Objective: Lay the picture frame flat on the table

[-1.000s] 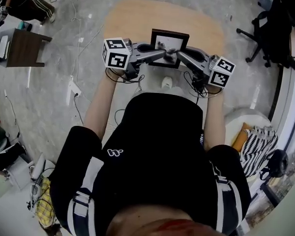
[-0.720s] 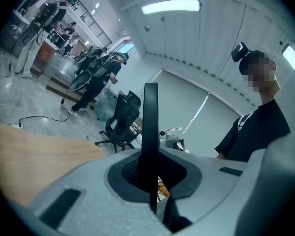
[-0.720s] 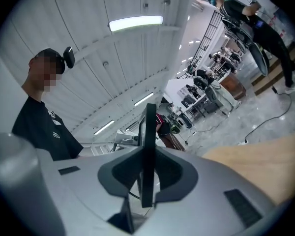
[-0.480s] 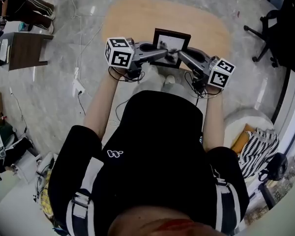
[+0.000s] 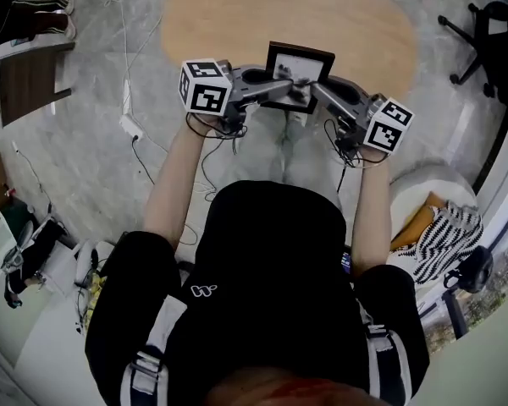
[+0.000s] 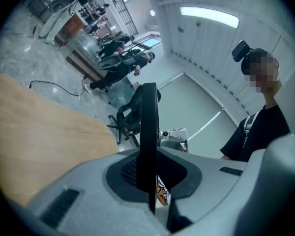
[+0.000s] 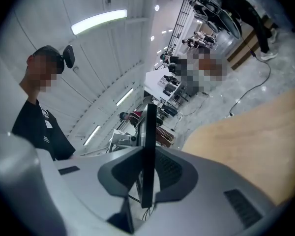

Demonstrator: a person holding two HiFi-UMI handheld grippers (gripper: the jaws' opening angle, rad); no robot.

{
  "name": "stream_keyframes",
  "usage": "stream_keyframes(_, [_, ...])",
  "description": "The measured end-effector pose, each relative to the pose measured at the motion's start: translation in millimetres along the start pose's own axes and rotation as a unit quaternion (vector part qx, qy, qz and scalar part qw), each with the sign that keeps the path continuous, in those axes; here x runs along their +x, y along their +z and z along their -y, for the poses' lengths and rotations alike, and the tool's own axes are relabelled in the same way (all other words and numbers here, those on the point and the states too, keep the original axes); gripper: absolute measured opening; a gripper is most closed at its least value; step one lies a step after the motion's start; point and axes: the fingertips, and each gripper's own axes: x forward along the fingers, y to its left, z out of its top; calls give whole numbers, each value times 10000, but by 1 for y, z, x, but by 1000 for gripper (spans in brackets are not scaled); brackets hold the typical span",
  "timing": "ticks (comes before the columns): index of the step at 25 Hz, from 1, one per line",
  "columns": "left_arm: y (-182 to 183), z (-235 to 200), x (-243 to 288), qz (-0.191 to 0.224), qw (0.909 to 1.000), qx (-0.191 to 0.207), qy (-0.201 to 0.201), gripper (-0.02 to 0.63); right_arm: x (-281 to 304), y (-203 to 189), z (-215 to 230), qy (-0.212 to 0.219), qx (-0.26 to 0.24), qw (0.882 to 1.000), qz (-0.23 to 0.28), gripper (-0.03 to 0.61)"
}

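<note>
A black picture frame (image 5: 299,66) with a pale print hangs upright in the air at the near edge of the oval wooden table (image 5: 237,15). My left gripper (image 5: 281,88) is shut on the frame's lower left side. On its lower right side my right gripper (image 5: 315,91) is shut as well. In the left gripper view the frame (image 6: 148,132) shows edge-on, clamped between the grey pads (image 6: 179,173). The right gripper view also has the frame (image 7: 148,146) edge-on, pinched between both pads (image 7: 174,173), with the table (image 7: 255,141) off to the right.
An office chair (image 5: 491,32) stands at the far right. A dark side table (image 5: 25,83) is at the left, with a power strip (image 5: 129,127) and cables on the floor. Striped cloth (image 5: 444,235) lies on a pale stool at the right.
The table has slid up and away in the head view. Both grippers, still clamped on the frame, have gone from over the tabletop to its near edge, with floor beneath them.
</note>
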Motion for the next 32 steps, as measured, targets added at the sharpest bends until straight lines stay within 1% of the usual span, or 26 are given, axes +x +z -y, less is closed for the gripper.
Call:
stream_keyframes(3, [-15, -33, 4, -8, 9996, -266, -30, 18, 7, -17, 31, -133, 227, 9996, -33, 71])
stream_keyframes(7, [-32, -99, 3, 27, 9973, -729, -65, 18, 30, -39, 90, -380, 582, 9976, -59, 71])
stream_keyframes(11, [-61, -149, 9, -15, 9939, -1102, -54, 21, 39, -71, 137, -527, 930, 9943, -50, 69])
stream_keyframes(14, [-78, -179, 15, -157, 9926, -1197, -122, 23, 42, -90, 165, -525, 1142, 9921, -32, 69])
stream_keyframes(16, [-82, -197, 20, -212, 9926, -1181, -175, 25, 44, -96, 183, -493, 1246, 9910, 45, 67])
stream_keyframes(19, [-84, -221, 25, -164, 9935, -1097, -268, 28, 47, -99, 206, -402, 1388, 9892, 225, 67])
stream_keyframes(21, [-84, -235, 25, -67, 9937, -1082, -277, 45, 50, -101, 216, -365, 1478, 9878, 327, 66])
stream_keyframes(22, [-84, -243, 23, -22, 9940, -1067, -244, 73, 51, -100, 220, -365, 1512, 9871, 368, 66])
stream_keyframes(24, [-84, -258, 20, 25, 9948, -1010, -87, 123, 52, -98, 230, -421, 1549, 9862, 413, 66])
stream_keyframes(26, [-88, -273, 14, -2, 9951, -961, 212, 135, 52, -98, 242, -580, 1553, 9855, 365, 66])
stream_keyframes(28, [-94, -295, 4, -28, 9933, -896, 729, 138, 55, -101, 259, -860, 1541, 9840, 248, 66])
stream_keyframes(30, [-100, -320, -13, -25, 9874, -800, 1362, 138, 62, -102, 281, -1181, 1560, 9805, 189, 66])
stream_keyframes(31, [-103, -329, -22, -10, 9841, -773, 1600, 136, 65, -102, 291, -1337, 1584, 9781, 180, 66])
stream_keyframes(32, [-105, -334, -29, 27, 9819, -775, 1726, 119, 68, -103, 301, -1500, 1613, 9753, 151, 66])
